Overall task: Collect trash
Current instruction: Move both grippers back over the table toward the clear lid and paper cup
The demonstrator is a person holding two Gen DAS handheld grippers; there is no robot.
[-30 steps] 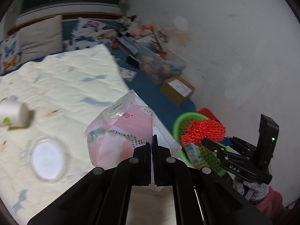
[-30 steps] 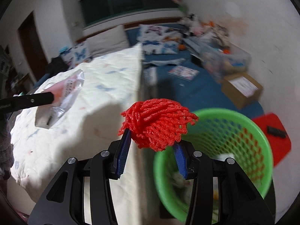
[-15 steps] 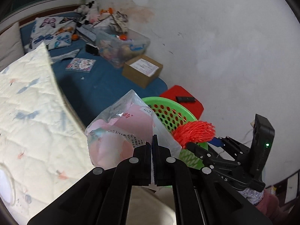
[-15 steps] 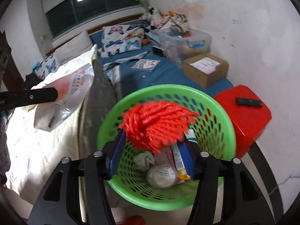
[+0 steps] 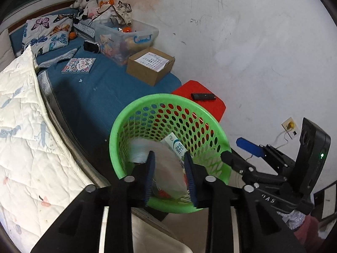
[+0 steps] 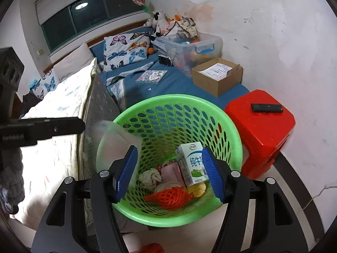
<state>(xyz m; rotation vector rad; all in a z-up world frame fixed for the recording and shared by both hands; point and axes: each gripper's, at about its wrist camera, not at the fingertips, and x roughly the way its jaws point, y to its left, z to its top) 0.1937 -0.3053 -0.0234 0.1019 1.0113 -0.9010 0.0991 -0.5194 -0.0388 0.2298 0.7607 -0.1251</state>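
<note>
You are holding both tongs spread over the green basket: left tongs letting a blurred plastic bag fall in, right tongs empty above the red net. Next, you are likely heading bedward for remaining trash.

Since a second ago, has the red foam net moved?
Yes. The red foam net has left the right gripper, whose jaws are now open, and dropped to the bottom of the green plastic basket, beside the white milk carton.
</note>
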